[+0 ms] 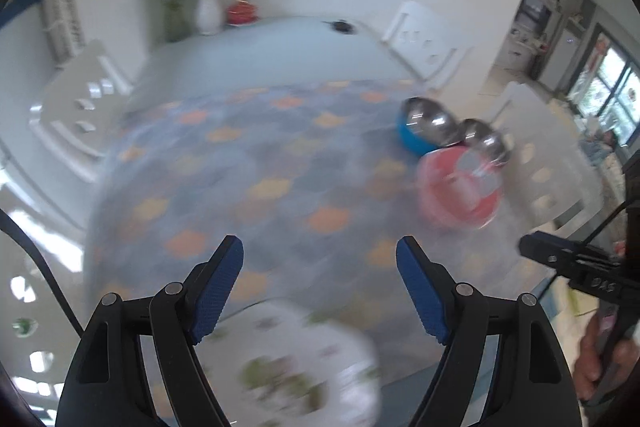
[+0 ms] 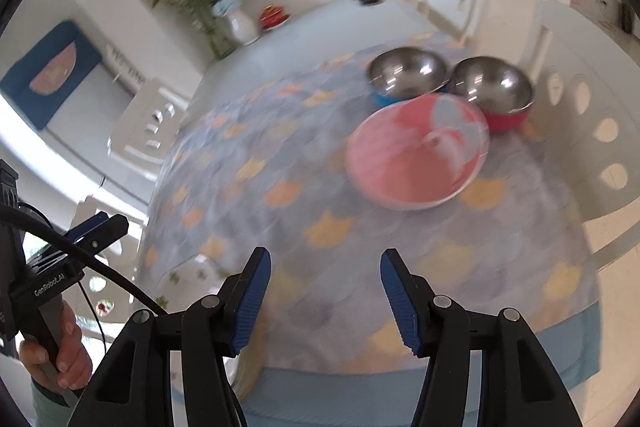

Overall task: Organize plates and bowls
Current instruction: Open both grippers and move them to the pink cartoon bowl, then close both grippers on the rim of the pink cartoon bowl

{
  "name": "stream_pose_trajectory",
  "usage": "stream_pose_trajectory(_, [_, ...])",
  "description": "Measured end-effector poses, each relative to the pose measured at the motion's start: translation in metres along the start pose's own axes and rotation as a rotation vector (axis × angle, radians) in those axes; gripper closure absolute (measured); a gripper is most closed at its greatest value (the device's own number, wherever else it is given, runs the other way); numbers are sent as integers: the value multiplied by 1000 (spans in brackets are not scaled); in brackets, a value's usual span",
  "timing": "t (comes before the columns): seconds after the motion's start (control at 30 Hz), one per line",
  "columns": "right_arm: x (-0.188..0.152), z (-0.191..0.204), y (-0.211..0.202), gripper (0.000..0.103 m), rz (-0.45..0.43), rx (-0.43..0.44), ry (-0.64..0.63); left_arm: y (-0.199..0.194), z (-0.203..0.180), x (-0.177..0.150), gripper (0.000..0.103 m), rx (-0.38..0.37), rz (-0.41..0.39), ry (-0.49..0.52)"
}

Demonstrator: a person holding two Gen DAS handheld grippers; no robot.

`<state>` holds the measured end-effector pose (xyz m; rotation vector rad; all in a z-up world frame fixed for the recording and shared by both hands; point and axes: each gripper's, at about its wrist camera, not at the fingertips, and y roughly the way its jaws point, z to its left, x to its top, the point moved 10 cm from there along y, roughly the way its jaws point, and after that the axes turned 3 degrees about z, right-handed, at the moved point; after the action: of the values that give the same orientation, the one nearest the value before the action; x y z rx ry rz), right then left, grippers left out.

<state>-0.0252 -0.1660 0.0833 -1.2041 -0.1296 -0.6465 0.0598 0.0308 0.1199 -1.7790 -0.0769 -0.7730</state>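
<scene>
My left gripper is open with nothing between its blue pads, hanging above a white plate with a green flower pattern at the table's near edge. To the right a pink bowl stands in front of two steel-lined bowls, one blue outside and one further right. My right gripper is open and empty over the patterned cloth, well short of the pink bowl. Behind it are the blue-sided bowl and a red-sided bowl. The white plate shows blurred at the lower left.
A blue tablecloth with orange shapes covers the near half of the table. A white vase of flowers and a red dish stand at the far end. White chairs line both sides. A hand holds the left gripper's handle.
</scene>
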Motion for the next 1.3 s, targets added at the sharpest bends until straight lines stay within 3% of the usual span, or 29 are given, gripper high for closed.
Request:
stream_pose_trajectory(0.13, [33, -52, 4, 34, 0, -36, 47, 43, -44, 19, 27, -77, 68, -54])
stream_pose_trajectory(0.27, [55, -92, 24, 34, 31, -73, 65, 86, -77, 21, 36, -112, 129, -87])
stream_pose_trajectory(0.43, [67, -120, 57, 34, 86, -84, 56, 139, -99, 18, 38, -141, 202, -148])
stream_pose_trajectory(0.53, [69, -128, 74, 35, 110, -100, 30, 167, -103, 12, 53, -155, 251, -199])
stream_pose_trajectory(0.6, [71, -130, 84, 42, 123, -89, 20, 178, -104, 9, 54, -152, 267, -217])
stream_pose_trajectory(0.77, [74, -131, 103, 57, 134, -79, -19, 194, -109, 4, 74, -166, 289, -236])
stream_pose_trajectory(0.83, [74, -129, 110, 68, 142, -73, -33, 200, -109, 2, 76, -154, 304, -245])
stream_pose_trajectory(1.03, [69, -121, 126, 86, 164, -32, -89, 201, -120, 3, 78, -159, 289, -235])
stream_pose_trajectory(1.17, [65, -117, 126, 88, 162, -70, -148, 197, -122, 5, 85, -115, 269, -190])
stream_pose_trajectory(1.3, [60, -114, 117, 88, 160, -49, -141, 184, -124, 1, 85, -138, 260, -195])
